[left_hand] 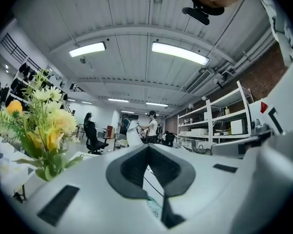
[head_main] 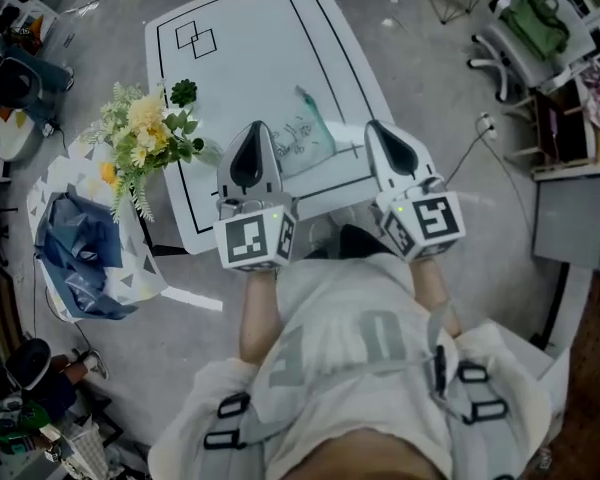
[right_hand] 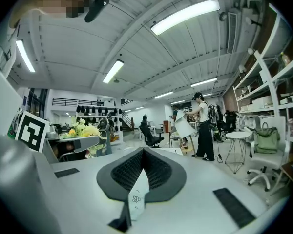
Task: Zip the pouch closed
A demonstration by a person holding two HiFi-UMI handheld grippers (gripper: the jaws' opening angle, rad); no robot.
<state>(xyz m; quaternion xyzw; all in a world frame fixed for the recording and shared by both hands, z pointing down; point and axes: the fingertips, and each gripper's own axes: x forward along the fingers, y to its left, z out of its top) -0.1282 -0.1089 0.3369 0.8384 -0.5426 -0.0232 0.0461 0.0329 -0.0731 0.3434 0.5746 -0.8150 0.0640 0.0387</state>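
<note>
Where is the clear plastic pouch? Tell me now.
In the head view the clear, teal-edged plastic pouch lies on the white table between the left claw and the right claw, right of the yellow flower bouquet.

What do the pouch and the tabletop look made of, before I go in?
Pouch: seems to be thin, soft clear plastic with a green tint along one edge and small printed drawings; the white surface shows through it. Table: looks like a smooth, matt white board with black lines marked on it; whether it is laminate or painted I cannot tell.
</note>
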